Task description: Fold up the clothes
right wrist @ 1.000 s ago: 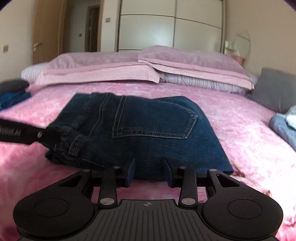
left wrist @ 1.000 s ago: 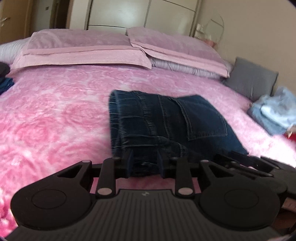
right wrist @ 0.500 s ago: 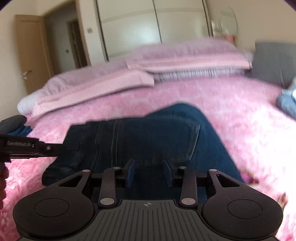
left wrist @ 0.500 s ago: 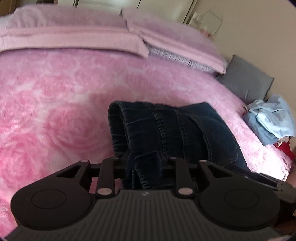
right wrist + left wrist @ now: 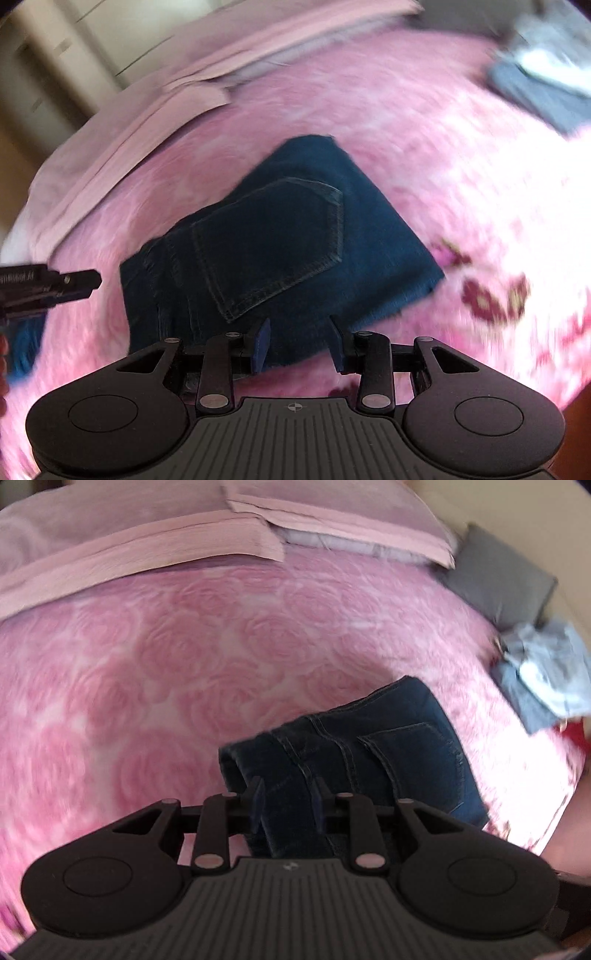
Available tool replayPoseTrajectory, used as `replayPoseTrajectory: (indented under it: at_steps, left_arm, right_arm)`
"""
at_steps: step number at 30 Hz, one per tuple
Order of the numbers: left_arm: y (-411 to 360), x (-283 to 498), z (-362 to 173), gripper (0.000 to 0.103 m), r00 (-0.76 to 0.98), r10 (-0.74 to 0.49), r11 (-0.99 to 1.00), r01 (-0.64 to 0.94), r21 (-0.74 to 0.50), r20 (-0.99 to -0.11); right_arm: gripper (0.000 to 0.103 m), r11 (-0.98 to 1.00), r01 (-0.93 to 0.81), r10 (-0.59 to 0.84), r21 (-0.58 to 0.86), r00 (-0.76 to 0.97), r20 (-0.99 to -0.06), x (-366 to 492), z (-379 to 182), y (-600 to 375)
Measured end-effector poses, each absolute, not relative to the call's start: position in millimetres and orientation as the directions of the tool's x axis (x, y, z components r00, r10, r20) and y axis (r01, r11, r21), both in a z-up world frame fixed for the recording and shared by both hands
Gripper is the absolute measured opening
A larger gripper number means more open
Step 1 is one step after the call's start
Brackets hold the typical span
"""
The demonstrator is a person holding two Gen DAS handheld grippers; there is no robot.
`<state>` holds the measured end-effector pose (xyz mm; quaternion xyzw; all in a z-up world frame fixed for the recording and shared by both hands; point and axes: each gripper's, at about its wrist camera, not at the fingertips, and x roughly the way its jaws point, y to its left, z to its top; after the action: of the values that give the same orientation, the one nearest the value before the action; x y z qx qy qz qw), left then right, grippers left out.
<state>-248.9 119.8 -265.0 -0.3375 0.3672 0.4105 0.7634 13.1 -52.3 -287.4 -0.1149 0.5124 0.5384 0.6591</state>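
Both tongs stand partly open and neither has a visible grip on anything. The left gripper (image 5: 289, 797) has its two fingers a moderate gap apart. Dark denim fills that gap in its own view, but the right wrist view shows its tip just off the cloth's left edge, so I judge it is not pinching. The right gripper (image 5: 299, 339) shows the same moderate gap, with its fingers over the near edge of the cloth and nothing between the pads.

The jeans (image 5: 280, 229) lie on the pink bedspread (image 5: 147, 664), toward its near edge and a little to its right half. They are already a compact rectangle several layers thick, with the back pocket (image 5: 269, 243) facing up and a rolled fold showing at the left end. This garment looks finished or close to it; at most it needs a last squaring-up or a move to a stack. A heap of pale blue clothes (image 5: 543, 672) sits at the bedspread's right edge beside a grey cushion (image 5: 498, 579), and looks unfolded, so that is probably what remains. Pillows (image 5: 147, 542) run along the bedspread's far end.

Both tools are raised above the bedspread and pitched down toward it. The left one is over the bundle's left end. The right one is rolled noticeably, so the bed runs at a slant in its view. Both views are smeared, so finer contact cannot be read.
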Motion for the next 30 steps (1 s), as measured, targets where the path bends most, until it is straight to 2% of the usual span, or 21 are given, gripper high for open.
replayPoseTrajectory:
  at_steps: [5,11,14,16,23,24,27,28,29,30]
  left_arm:
    - [170,-237,-275,0.023,0.466,0.258,0.574,-0.778,-0.254,-0.846]
    - [227,-216,-304,0.030,0.518,0.056,0.723,-0.611,-0.323,-0.854]
    - [250,-207,-329,0.032,0.534,-0.073,0.683,-0.589,-0.432,-0.842]
    - [259,-202,-339,0.037,0.547,-0.122,0.658,-0.580,-0.480,-0.828]
    - [288,-185,-364,0.037,0.582,-0.254,0.576,-0.550,-0.605,-0.772]
    - [289,-183,-364,0.036,0.579,-0.261,0.585,-0.542,-0.604,-0.772]
    - [289,-174,-366,0.024,0.554,-0.283,0.636,-0.502,-0.586,-0.783]
    - [287,-171,-365,0.019,0.543,-0.278,0.667,-0.485,-0.566,-0.793]
    - [285,-171,-362,0.016,0.547,-0.273,0.695,-0.456,-0.555,-0.791]
    - [283,-170,-358,0.016,0.552,-0.268,0.723,-0.427,-0.544,-0.790]
  right_arm:
    - [0.038,0.603,-0.618,0.592,0.504,-0.077,-0.803,16,-295,-70]
    - [0.038,0.738,-0.177,0.667,0.652,0.041,-0.744,-20,-315,-96]
    - [0.038,0.736,-0.107,0.677,0.668,0.114,-0.727,-39,-318,-101]
    - [0.038,0.731,-0.078,0.681,0.678,0.165,-0.714,-46,-319,-103]
    - [0.038,0.685,0.049,0.703,0.727,0.219,-0.677,-62,-337,-106]
    - [0.038,0.678,0.064,0.706,0.732,0.221,-0.673,-64,-341,-105]
    - [0.037,0.665,0.126,0.706,0.736,0.213,-0.675,-72,-351,-105]
    - [0.033,0.666,0.145,0.704,0.731,0.202,-0.681,-75,-354,-104]
    - [0.021,0.667,0.156,0.701,0.729,0.199,-0.685,-78,-357,-104]
    - [0.016,0.663,0.154,0.704,0.732,0.203,-0.680,-80,-358,-105]
